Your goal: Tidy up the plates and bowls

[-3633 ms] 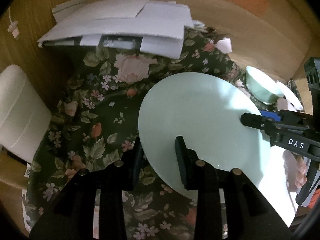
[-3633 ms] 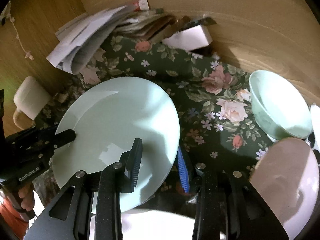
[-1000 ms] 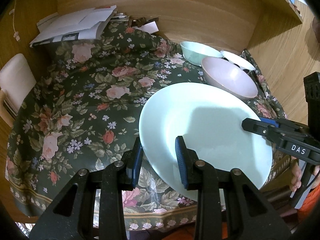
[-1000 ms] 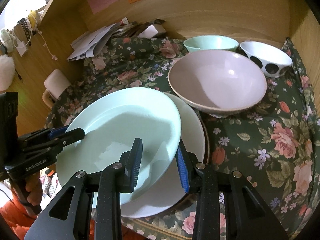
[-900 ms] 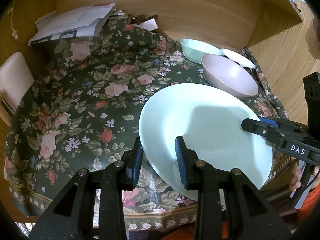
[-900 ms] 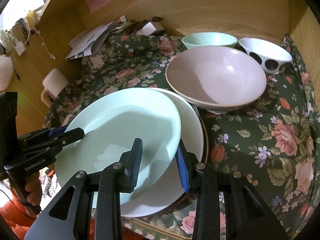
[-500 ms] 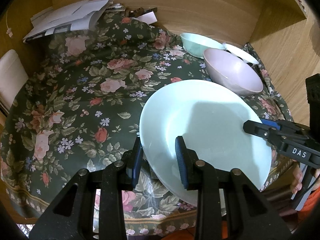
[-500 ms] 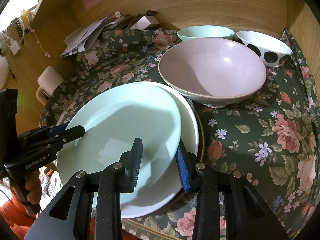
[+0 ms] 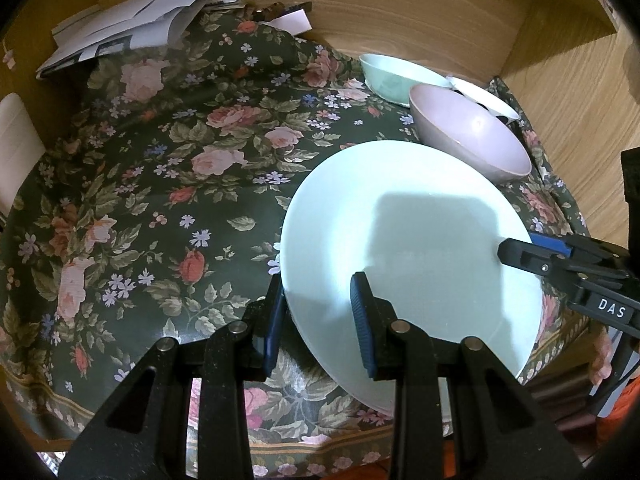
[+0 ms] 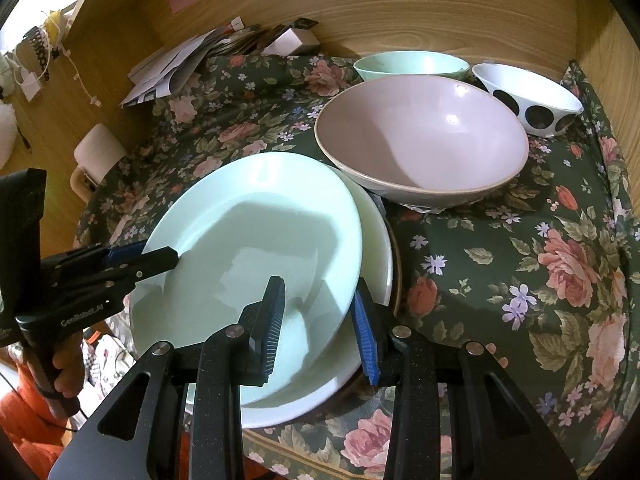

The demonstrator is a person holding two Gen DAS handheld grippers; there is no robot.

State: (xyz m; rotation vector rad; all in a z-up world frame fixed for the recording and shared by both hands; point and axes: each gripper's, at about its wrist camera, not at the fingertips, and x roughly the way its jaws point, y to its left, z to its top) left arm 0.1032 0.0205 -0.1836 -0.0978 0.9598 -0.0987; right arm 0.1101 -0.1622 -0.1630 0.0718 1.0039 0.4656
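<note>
A pale green plate (image 9: 404, 236) (image 10: 248, 240) hangs between both grippers, held by opposite rims. My left gripper (image 9: 318, 316) is shut on its near-left rim and shows in the right wrist view as the left gripper (image 10: 160, 260). My right gripper (image 10: 318, 316) is shut on the opposite rim, and the left wrist view has the right gripper (image 9: 516, 256) at its right side. The plate sits slightly tilted over a white plate (image 10: 376, 240) near the table's front edge. Whether the two plates touch I cannot tell. Behind stand a pink bowl (image 10: 420, 144), a green bowl (image 10: 408, 64) and a white bowl with black dots (image 10: 528, 96).
A dark floral tablecloth (image 9: 160, 184) covers the table, with wooden walls (image 10: 400, 4) behind and to the right. A pile of papers (image 9: 132, 40) lies at the back left. A white chair back (image 9: 12, 148) stands off the left edge.
Since the oldest frames, the green plate has come from mid-table to over the white plate by the pink bowl. Over the last second it sank slightly; both grips are unchanged.
</note>
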